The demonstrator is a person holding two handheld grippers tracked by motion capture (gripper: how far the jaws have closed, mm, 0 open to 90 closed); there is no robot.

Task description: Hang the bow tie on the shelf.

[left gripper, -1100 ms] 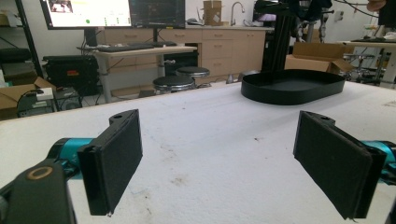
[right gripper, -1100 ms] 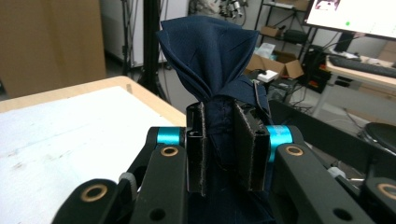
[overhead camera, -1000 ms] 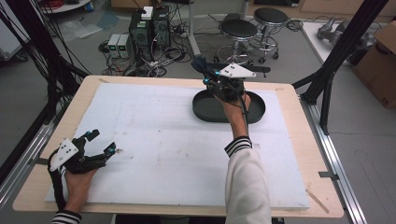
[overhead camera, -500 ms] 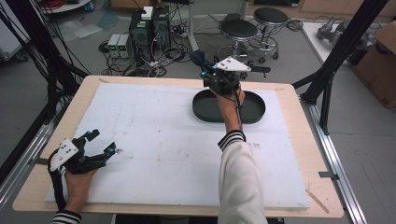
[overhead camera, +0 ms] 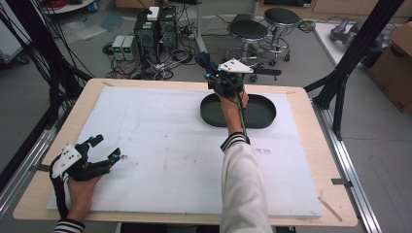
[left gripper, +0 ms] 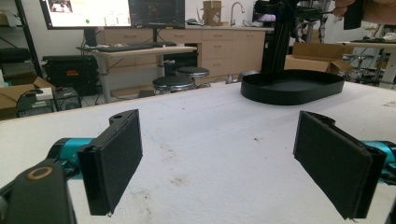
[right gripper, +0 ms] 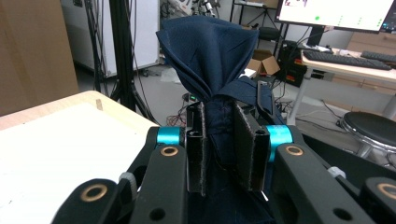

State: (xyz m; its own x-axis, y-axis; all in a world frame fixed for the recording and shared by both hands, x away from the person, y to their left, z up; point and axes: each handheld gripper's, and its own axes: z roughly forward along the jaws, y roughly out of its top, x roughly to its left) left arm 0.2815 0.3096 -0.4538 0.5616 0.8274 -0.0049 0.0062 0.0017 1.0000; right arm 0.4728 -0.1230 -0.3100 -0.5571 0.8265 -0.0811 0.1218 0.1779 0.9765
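White foam board (overhead camera: 160, 145) covered most of the wooden table (overhead camera: 311, 160), across the middle of the high view. Black oval tray (overhead camera: 260, 114) sat upper centre of that frame, on the board's far edge. Right gripper (overhead camera: 216, 73) hung just above the tray's far left rim, jaws clamped on a bunched dark blue cloth (right gripper: 210, 60), which fanned out above the pads in the right gripper view. Left gripper (overhead camera: 104, 150) rested lower left, jaws wide apart, nothing between them.

Judged step: carrying the cloth, held clear of the tray. Next move likely calls for lowering it onto the target spot before releasing.
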